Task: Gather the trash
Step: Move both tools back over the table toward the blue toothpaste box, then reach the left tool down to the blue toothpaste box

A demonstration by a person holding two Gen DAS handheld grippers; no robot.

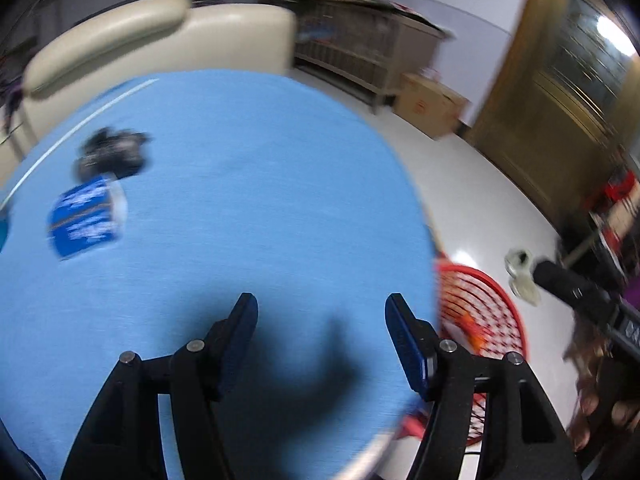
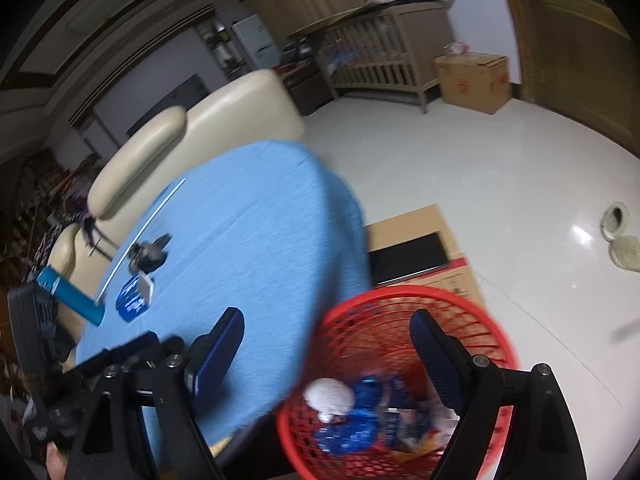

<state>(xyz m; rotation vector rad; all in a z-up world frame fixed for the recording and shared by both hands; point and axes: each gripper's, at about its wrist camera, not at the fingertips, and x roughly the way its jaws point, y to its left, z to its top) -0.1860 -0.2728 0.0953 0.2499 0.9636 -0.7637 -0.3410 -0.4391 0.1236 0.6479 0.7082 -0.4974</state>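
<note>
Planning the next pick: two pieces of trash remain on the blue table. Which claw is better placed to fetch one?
Probably left. The open left claw hangs over the blue-covered table, facing the blue printed wrapper and crumpled black wrapper. The open right claw hangs at the red mesh basket.

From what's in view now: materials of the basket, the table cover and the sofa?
Basket: looks like moulded plastic, glossy red, open lattice wall with a solid rim.
Table cover: probably woven cloth, matte light blue, with a faint thread-like grain and no glare.
Sofa: seems leather or faux leather, cream, smooth and padded with a soft sheen; which of the two is unclear.
</note>
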